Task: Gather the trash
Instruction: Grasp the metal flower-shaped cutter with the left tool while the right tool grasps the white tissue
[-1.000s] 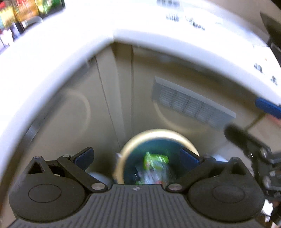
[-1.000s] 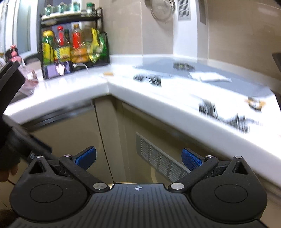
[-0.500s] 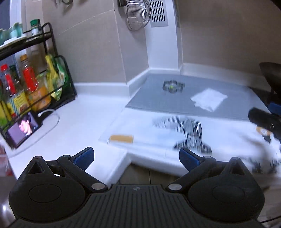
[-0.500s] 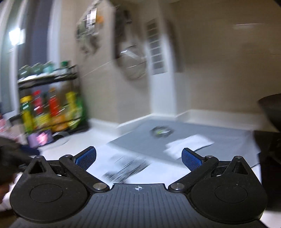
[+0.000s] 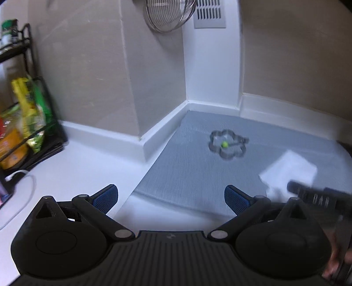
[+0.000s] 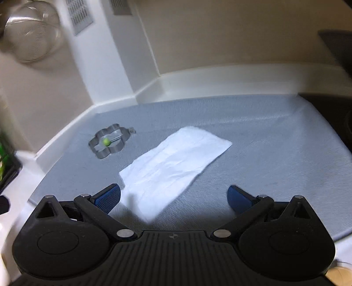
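A flat white paper napkin (image 6: pixel 173 162) lies on the grey mat (image 6: pixel 264 136), just ahead of my right gripper (image 6: pixel 173 197), which is open and empty above the mat's near part. The same napkin (image 5: pixel 290 169) shows at the right of the left wrist view, partly behind the other gripper's dark body (image 5: pixel 319 198). A flower-shaped metal ring with a green knob (image 6: pixel 109 143) rests on the mat to the napkin's left. My left gripper (image 5: pixel 170 198) is open and empty over the counter's corner, short of the metal ring (image 5: pixel 227 146).
White counter (image 5: pixel 77 167) runs left to a black rack of bottles and snack bags (image 5: pixel 26 123) with a white cable (image 5: pixel 19 176) beside it. A wire strainer (image 5: pixel 169 13) hangs on the tiled wall. Dark cookware (image 6: pixel 338 50) stands at the far right.
Both grippers rose from the cabinet front and the bin below up to counter height and moved in over the grey mat. The napkin now lies close before the right gripper.
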The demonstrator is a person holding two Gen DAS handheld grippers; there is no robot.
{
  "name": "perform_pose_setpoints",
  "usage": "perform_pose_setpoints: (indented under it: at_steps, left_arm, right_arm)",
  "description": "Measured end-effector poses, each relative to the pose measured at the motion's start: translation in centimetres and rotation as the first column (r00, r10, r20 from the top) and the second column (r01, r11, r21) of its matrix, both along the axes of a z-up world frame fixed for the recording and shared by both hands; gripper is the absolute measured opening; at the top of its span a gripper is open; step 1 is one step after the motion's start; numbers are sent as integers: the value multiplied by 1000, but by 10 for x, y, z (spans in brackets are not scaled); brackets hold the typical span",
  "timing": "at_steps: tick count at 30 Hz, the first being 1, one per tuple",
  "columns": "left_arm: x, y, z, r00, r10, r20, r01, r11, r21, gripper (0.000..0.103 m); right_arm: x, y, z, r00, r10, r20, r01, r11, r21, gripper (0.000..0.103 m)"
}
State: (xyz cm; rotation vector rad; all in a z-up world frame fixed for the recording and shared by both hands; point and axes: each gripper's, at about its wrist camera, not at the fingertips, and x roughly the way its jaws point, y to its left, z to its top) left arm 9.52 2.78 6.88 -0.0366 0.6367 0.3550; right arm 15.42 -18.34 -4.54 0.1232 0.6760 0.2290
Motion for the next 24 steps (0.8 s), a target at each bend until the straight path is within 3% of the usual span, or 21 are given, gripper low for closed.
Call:
perform_pose_setpoints:
  at_steps: [2,5,8,14,16,17,18,19,20,24]
  left_arm:
    - [28,7,-2,1000,3,7,-3,999,-39,103]
    - [70,13,-6,1000,-7,8,8,996,-90,103]
    - [111,14,-14,1000,-7,-5,7,992,-124,103]
    - [175,10,-42,994,-42,-99,30,992,-121,103]
    - [183,13,-51,991,-25,-134,7,991,-134,100]
    - [184,13,-55,990,-8,-138,-10,991,-132,76]
    - [183,14,-56,991,-7,-133,-11,991,-135,56]
    - [182,13,-56,992,-14,-124,-2,991,-131,21]
    - [180,14,-55,993,-17,-119,1,992,-129,6]
    - [165,20,-44,997,-1,-78,-10,990,-143,5]
  right_arm:
    - [12,18,-3,999,27,-17,-28,997,-66,103]
    - [21,46,-9,999,39,-25,-44,969,-243,103]
    - [25,44,-8,997,70,-28,-74,973,-220,103]
    - [30,35,-9,998,57,-25,-61,972,-226,102]
    - [29,31,-7,1000,22,1,-21,974,-226,90]
    - [27,25,-5,1000,0,18,4,975,-220,70]
    - [28,22,-3,999,-21,32,28,977,-214,37]
    - [29,17,-3,999,-40,36,47,978,-203,26]
    - [30,12,-3,998,-52,34,57,983,-177,15]
    - [30,-4,-1,996,-86,32,89,991,-99,8]
